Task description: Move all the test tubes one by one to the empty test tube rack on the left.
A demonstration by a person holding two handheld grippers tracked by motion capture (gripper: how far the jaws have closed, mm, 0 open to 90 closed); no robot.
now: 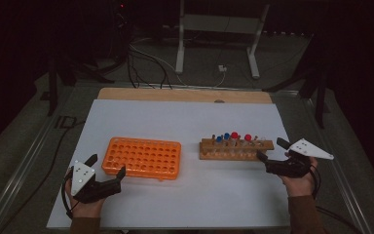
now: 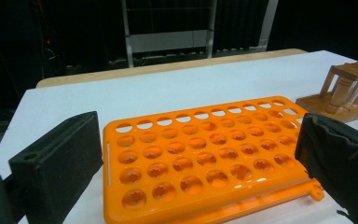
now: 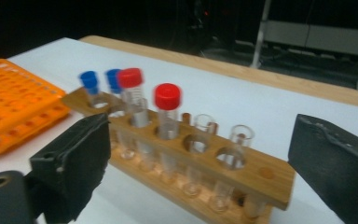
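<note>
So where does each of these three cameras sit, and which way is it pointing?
High view: above the person's side, facing forward and down on the white table; both hands show, with the left gripper and right gripper, jaws open.
Left gripper view: rides on the left gripper, low over the table, looking between its two black jaws at the orange rack.
Right gripper view: rides on the right gripper, looking between its jaws at the wooden rack of capped and open tubes.
Shared: both gripper views catch the orange rack and the wooden rack.
</note>
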